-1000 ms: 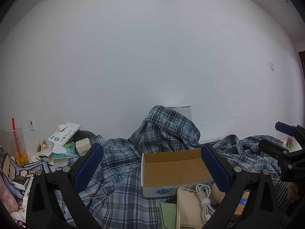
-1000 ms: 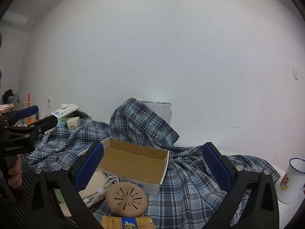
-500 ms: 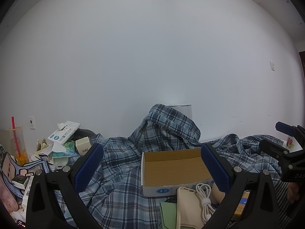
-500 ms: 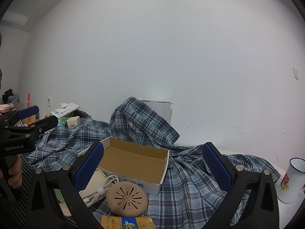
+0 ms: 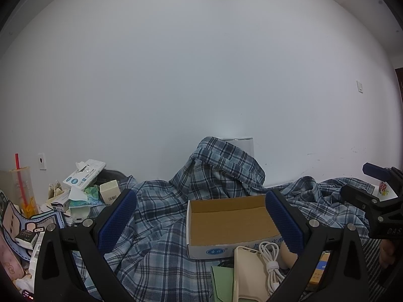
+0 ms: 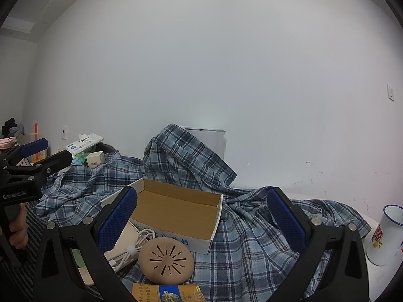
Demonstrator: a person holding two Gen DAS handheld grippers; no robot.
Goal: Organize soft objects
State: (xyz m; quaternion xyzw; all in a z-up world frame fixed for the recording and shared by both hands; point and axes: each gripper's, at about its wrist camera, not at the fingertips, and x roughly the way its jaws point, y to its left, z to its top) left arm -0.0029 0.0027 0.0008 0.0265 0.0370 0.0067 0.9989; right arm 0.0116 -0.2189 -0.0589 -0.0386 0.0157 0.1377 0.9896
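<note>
A blue plaid shirt (image 5: 161, 216) lies rumpled over the table, draped up over a white box at the back; it also shows in the right wrist view (image 6: 252, 241). An empty open cardboard box (image 5: 229, 224) sits on it, also in the right wrist view (image 6: 176, 211). My left gripper (image 5: 201, 221) is open and empty, held above the shirt. My right gripper (image 6: 201, 221) is open and empty, above the box and shirt. Each gripper appears in the other's view, the right one (image 5: 377, 201) and the left one (image 6: 30, 166).
A beige phone case (image 5: 246, 274), white cable (image 5: 270, 264), green card (image 5: 223, 284), tan slotted disc (image 6: 166, 261) and yellow packet (image 6: 168, 293) lie in front of the box. A tissue box and clutter (image 5: 80, 188) stand left. An enamel mug (image 6: 385, 234) stands right.
</note>
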